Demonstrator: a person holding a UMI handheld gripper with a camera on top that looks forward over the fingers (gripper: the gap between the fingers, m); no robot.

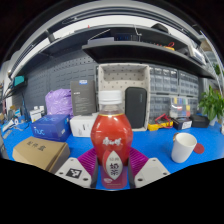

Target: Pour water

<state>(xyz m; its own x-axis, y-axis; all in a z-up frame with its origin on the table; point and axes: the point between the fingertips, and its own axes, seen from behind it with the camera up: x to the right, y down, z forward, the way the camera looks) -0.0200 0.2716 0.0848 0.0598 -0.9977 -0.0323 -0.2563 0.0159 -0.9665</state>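
The gripper [112, 172] is clenching a clear plastic bottle of red liquid with a white cap [112, 140], both pink pads pressing its lower body so it is staying upright. A white paper cup [183, 147] is standing to the right on the blue table [160, 140], probably waiting as the pouring target. A cardboard box [38, 153] is lying at near left

So the table [160, 140] has a bright blue top. A white cup [183, 147] stands on it off to the right, with a cardboard box [40, 153] on the left and a blue box [50, 127] just behind that. Further back there's a white box [82, 124], some purple bagged stuff [59, 102], and a green plant [212, 104] at the far right.
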